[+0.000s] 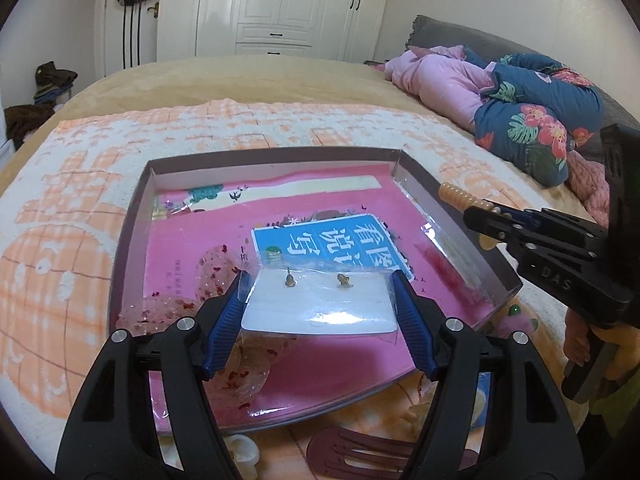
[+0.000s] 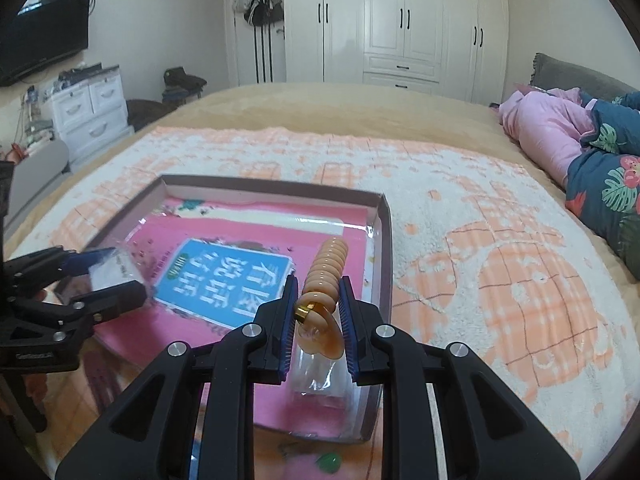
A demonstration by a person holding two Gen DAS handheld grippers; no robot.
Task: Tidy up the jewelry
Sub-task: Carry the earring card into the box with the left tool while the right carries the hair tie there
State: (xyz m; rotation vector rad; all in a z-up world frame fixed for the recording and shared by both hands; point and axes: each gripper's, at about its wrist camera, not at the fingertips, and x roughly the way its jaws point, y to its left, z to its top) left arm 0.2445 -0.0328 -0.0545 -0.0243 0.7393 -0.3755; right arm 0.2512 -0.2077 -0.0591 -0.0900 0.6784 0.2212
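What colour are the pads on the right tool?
Blue pads, seen best in the right wrist view.

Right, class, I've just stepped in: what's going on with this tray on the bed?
A person is sorting jewelry with two handheld grippers over a shallow tray on a towel-covered bed. The left gripper is shut on a clear packet with an earring card carrying two small studs. The right gripper is shut on a peach ribbed hair piece with a gold band, held above the tray's right side.

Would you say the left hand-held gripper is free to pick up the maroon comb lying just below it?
Probably not yet. The left hand-held gripper is shut on the earring card above the tray, so it would have to set that down before reaching the comb.
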